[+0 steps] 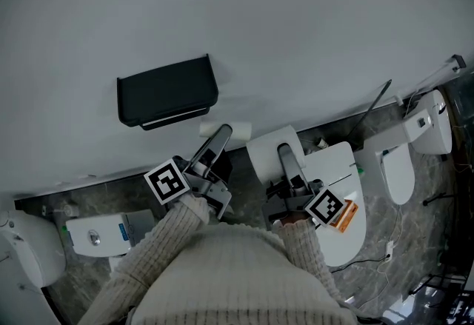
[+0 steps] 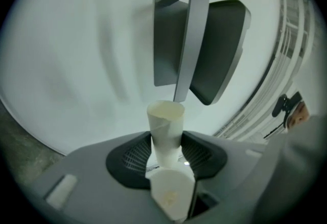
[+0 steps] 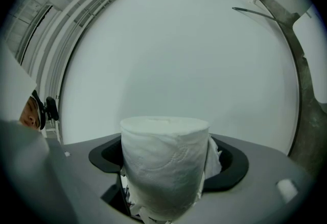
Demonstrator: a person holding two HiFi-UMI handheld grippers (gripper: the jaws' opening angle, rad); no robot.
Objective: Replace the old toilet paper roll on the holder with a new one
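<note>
Left hand-held gripper (image 1: 221, 135) is clamped on the bare cardboard tube (image 1: 238, 129), so the old roll is off the holder (image 1: 167, 90). The tube sits just below the holder's lower right corner, lying crosswise, parallel to its long side. In the left gripper view the tube (image 2: 165, 125) pokes up from between the pads with the holder (image 2: 219, 49) right above it in the frame, its grey cover (image 2: 191, 39) lifted. Right hand-held gripper (image 1: 284, 150) is closed around the fat new roll (image 1: 261, 153), centre of the frame, to the right of the tube and well apart from the holder. Here's what matters: the holder lies up and to the left of that new roll, and the left hand-held gripper stands in between (the right gripper view shows only blank wall (image 3: 179, 54) past the roll). By my reading the tube has to clear out of that gap before the new roll can swing over
</note>
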